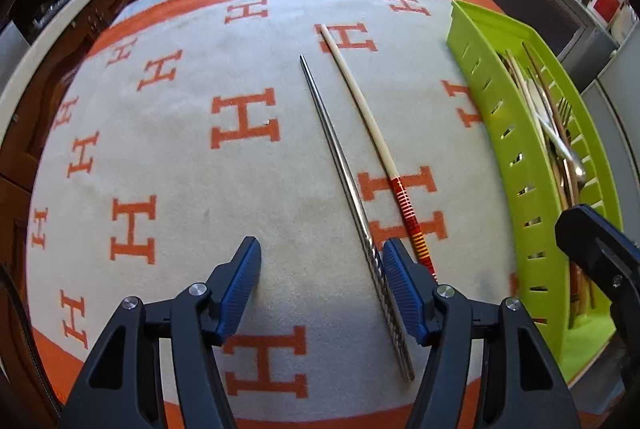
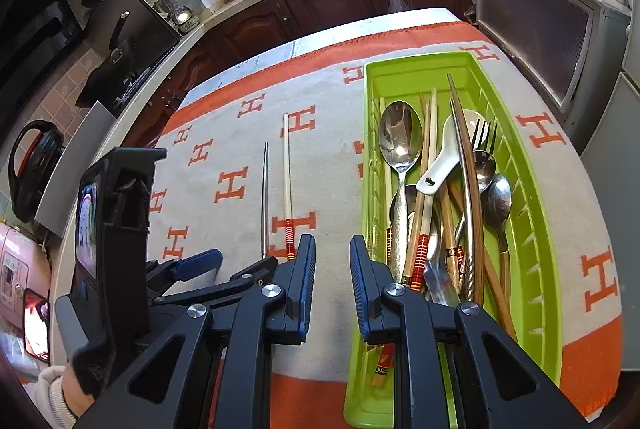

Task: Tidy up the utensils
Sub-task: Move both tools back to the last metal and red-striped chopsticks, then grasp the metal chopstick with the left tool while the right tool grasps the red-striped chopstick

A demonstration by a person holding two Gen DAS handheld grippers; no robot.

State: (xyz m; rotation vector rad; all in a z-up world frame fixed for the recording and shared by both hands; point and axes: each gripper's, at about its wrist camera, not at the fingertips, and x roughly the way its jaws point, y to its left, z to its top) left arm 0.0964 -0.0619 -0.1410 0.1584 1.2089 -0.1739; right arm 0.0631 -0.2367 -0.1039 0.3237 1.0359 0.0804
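A metal chopstick (image 1: 340, 165) and a cream chopstick (image 1: 360, 97) with a red-and-orange banded end lie side by side on the H-patterned cloth (image 1: 160, 149). My left gripper (image 1: 322, 269) is open low over the cloth. The metal chopstick's thick end lies between its fingers, close against the right-hand pad (image 1: 400, 281); the left-hand pad stands well clear of it. A green tray (image 2: 536, 229) holds spoons, a fork, a white ceramic spoon (image 2: 448, 157) and wooden chopsticks. My right gripper (image 2: 332, 257) hovers over the tray's left wall, its jaws a narrow gap apart with nothing between them.
Both loose chopsticks (image 2: 265, 197) lie left of the tray (image 1: 520, 157). The right gripper's body (image 1: 592, 241) rises over the tray's near end. Dark wooden cabinets (image 2: 340, 1) and crowded counters ring the table. A person's sleeve (image 2: 52, 389) shows at lower left.
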